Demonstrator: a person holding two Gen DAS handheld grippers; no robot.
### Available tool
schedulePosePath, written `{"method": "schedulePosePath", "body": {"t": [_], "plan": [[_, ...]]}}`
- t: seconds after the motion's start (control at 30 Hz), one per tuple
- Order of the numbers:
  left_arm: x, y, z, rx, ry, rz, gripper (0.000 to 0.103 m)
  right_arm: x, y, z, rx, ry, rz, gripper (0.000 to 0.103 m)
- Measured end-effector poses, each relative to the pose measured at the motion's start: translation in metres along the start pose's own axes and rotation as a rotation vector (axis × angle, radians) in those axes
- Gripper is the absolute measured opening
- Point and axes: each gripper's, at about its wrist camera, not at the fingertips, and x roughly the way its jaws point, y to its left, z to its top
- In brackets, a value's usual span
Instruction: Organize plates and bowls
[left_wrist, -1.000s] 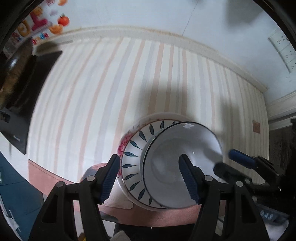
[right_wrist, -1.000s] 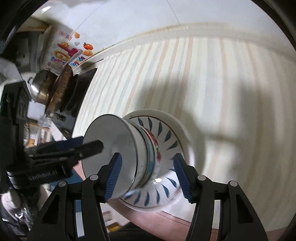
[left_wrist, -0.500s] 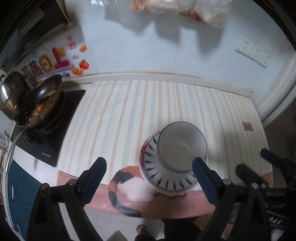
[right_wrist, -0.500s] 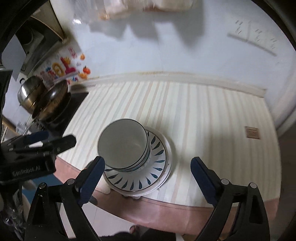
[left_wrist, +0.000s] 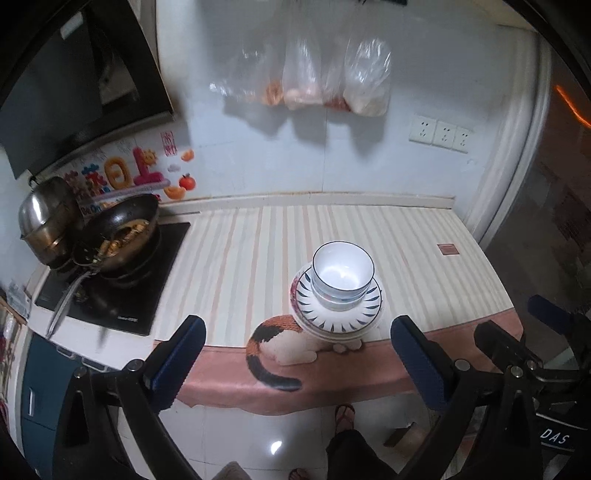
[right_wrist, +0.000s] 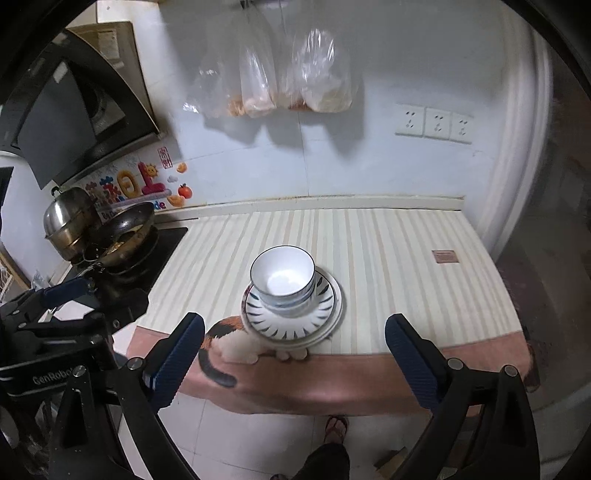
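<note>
Small kitchen, striped counter (left_wrist: 258, 258) along a white wall, and the stack (left_wrist: 338, 295) sits near its front edge: bowls (left_wrist: 341, 273) nested on plates (left_wrist: 338, 314), presumably to save space, well right of the wok (left_wrist: 122, 236). Left gripper (left_wrist: 295, 354) and right gripper (right_wrist: 291, 350) hang in front of the stack, angled down; jaws have just been opening, now wide, holding nothing.

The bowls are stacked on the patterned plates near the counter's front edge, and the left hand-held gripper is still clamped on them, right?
Not quite. The bowls do sit stacked on the patterned plates near the counter's front edge, but the left hand-held gripper is not clamped on them: the left wrist view shows its jaws wide open, empty and pulled back from the stack.
</note>
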Motion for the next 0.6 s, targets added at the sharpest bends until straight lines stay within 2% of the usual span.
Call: {"method": "schedulePosePath", "body": {"t": [0.4, 0.6], "plan": [[-0.091, 0.006, -0.061, -0.021, -0.081, 0.013, 0.103, -0.136, 0.008, -0.07, 0.002, -0.099, -0.051, 0.101], [-0.118, 0.006, -0.083, -0.041, -0.125, 0.046, 0.103, -0.165, 0.003, -0.085, 0.006, -0.124, -0.064, 0.101]]}}
